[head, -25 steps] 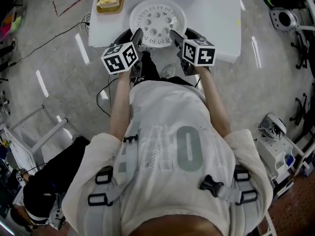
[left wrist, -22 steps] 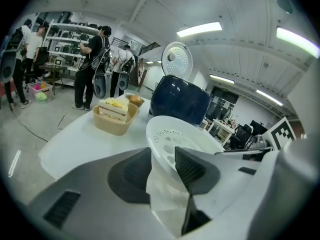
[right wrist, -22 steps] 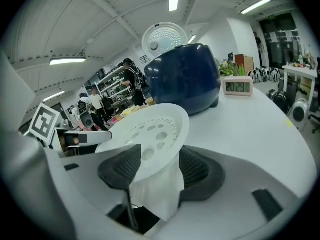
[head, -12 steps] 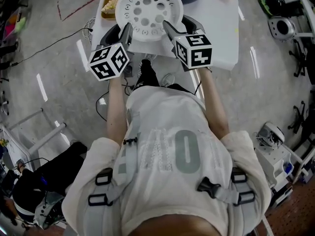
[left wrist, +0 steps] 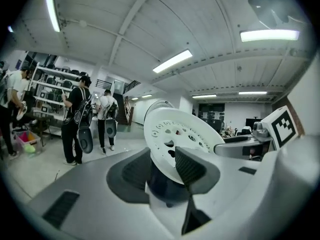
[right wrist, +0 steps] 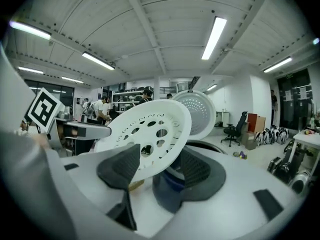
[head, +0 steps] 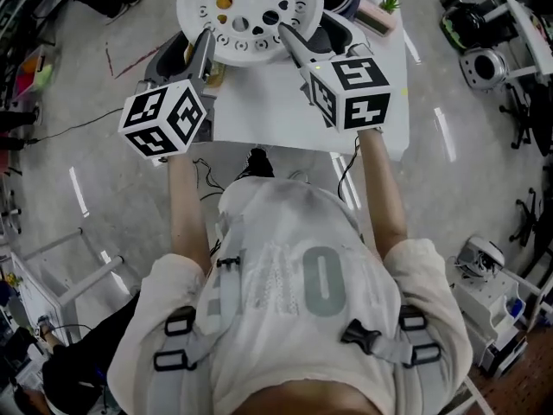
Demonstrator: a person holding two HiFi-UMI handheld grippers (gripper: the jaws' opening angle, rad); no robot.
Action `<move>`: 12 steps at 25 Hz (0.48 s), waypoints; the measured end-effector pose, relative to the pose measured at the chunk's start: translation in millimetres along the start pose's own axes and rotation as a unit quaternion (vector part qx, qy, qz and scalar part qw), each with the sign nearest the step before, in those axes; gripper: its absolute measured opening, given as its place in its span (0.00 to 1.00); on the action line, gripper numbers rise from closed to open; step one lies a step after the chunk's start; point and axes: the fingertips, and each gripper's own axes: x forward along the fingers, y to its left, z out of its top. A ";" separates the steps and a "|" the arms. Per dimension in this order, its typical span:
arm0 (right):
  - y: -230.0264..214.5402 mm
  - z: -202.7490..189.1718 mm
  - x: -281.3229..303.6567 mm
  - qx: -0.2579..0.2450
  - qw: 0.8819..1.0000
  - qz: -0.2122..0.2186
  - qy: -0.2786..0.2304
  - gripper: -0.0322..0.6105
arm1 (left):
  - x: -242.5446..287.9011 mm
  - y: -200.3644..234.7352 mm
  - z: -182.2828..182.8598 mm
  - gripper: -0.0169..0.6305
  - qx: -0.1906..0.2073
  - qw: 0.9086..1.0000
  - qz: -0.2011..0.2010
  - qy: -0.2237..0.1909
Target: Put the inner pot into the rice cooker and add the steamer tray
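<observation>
The white perforated steamer tray [head: 251,7] hangs in the air above the far part of the white table [head: 276,102]. My left gripper [head: 204,45] is shut on its left rim and my right gripper [head: 289,38] is shut on its right rim. In the left gripper view the tray [left wrist: 175,136] stands tilted between the dark pads. In the right gripper view the tray [right wrist: 147,134] slants between the pads too. The dark blue rice cooker [right wrist: 172,181] stands behind and below it, its white lid [right wrist: 200,114] raised. The tray hides the cooker's inside.
A yellowish dish of food [head: 217,69] peeks out under the tray at the table's left. A pink item and a small plant [head: 382,7] sit at the far right corner. People stand by shelves [left wrist: 77,119]. An office chair [right wrist: 235,129] and machines [head: 484,59] are on the right.
Both grippers have risen together with the steamer tray, from the table's near edge up and toward its far side. The tray has stayed gripped on both sides.
</observation>
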 end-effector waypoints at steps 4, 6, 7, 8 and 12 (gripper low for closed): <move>-33.7 35.9 9.6 -0.007 0.999 -0.048 -0.014 0.43 | 41.6 -7.1 41.8 0.27 0.039 0.998 -0.036 -0.016; -47.3 42.1 15.5 -0.007 0.998 -0.064 -0.009 0.44 | 58.7 -9.5 50.7 0.27 0.053 0.997 -0.048 -0.013; -53.8 42.9 19.2 -0.004 0.997 -0.072 -0.007 0.44 | 67.4 -10.1 53.3 0.27 0.059 0.997 -0.054 -0.011; -60.8 43.0 23.4 0.001 0.997 -0.079 -0.004 0.44 | 77.1 -10.7 55.5 0.27 0.066 0.996 -0.060 -0.008; -91.8 37.3 40.6 0.026 0.994 -0.105 0.010 0.44 | 118.1 -14.9 58.1 0.27 0.088 0.993 -0.085 0.006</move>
